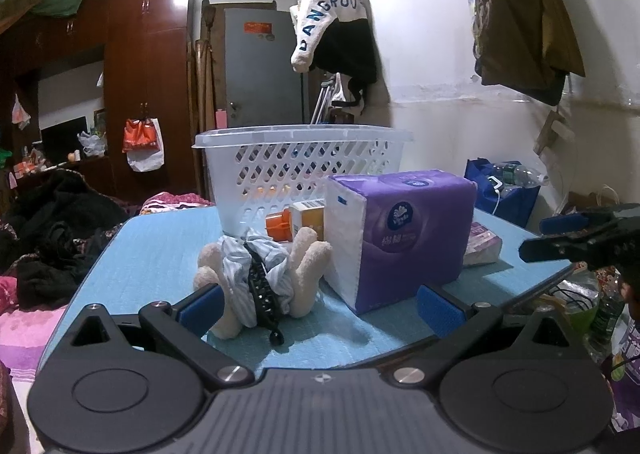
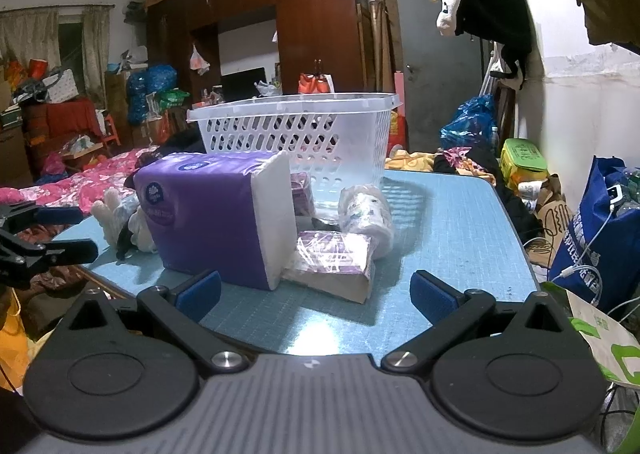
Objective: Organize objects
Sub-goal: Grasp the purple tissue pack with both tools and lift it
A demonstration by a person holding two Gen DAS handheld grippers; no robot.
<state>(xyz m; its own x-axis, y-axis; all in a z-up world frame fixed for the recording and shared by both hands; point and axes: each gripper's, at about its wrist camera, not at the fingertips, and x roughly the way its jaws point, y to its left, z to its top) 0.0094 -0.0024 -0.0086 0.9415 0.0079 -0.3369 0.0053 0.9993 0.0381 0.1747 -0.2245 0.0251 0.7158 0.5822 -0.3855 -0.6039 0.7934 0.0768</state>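
A white slotted basket (image 1: 304,161) (image 2: 296,129) stands at the back of the blue table (image 1: 160,254) (image 2: 448,230). In front of it lie a big purple tissue pack (image 1: 404,238) (image 2: 216,213), a cream plush toy in striped cloth (image 1: 260,270) with a black hair claw (image 1: 262,294) on it, an orange-capped item (image 1: 280,225), a small box (image 1: 308,215), a small purple tissue packet (image 2: 336,258) and a wrapped roll (image 2: 366,213). My left gripper (image 1: 320,306) is open and empty, just short of the plush toy. My right gripper (image 2: 316,292) is open and empty, just short of the small packet.
The right gripper shows at the right edge of the left wrist view (image 1: 580,234); the left gripper shows at the left edge of the right wrist view (image 2: 36,238). A blue bag (image 2: 600,238) stands right of the table. A bed with clothes (image 1: 48,238) lies to its left.
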